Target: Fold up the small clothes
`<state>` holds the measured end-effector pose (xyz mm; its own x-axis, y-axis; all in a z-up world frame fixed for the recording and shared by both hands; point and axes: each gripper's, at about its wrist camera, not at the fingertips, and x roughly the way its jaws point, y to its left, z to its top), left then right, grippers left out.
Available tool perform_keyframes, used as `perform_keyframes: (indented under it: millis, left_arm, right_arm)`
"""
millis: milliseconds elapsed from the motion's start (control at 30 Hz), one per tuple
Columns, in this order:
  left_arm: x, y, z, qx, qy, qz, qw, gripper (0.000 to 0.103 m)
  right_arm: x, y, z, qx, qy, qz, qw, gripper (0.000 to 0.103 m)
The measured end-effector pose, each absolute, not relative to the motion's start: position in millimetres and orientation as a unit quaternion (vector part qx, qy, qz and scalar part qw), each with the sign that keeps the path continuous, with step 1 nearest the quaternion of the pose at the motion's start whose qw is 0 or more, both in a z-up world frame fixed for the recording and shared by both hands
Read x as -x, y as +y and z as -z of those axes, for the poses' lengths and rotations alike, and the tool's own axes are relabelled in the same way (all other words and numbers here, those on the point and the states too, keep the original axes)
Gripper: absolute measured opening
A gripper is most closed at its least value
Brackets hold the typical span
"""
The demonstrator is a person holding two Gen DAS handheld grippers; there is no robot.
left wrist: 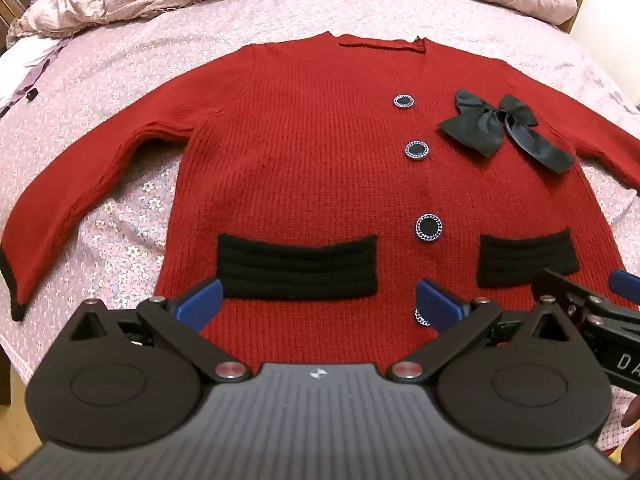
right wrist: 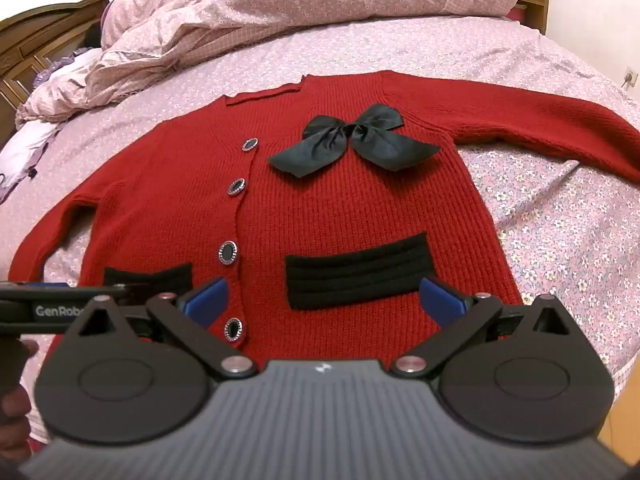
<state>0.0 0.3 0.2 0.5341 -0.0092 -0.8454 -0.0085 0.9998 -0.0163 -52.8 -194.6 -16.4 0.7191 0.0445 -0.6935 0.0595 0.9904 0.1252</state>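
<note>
Lying flat mid-frame on the bed (left wrist: pixel 100 80), red cardigan (left wrist: pixel 312 168) unfolded. Left gripper (left wrist: pixel 320 300) and right gripper (right wrist: pixel 326 300) spread wide, empty. Risk: bow (right wrist: pixel 352 140) bunching inside fold, buttons snagging.

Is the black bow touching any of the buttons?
Apart. The right wrist view shows red knit between the bow and the nearest button; the left wrist view shows the same gap.

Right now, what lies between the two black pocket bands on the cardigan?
In the left wrist view, red knit and the button placket lie between the left pocket band and right pocket band, with one button just above.
</note>
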Motion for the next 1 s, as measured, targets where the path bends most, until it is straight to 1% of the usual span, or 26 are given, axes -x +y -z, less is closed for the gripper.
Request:
perform_keyframes:
  millis: [1000]
  left_arm:
    - [0.1, 0.0, 0.0, 0.005, 0.481, -0.002, 0.876, 0.103]
  right_arm:
    - [52.0, -193.7, 16.8, -0.068, 0.376, 0.007, 0.924, 0.103]
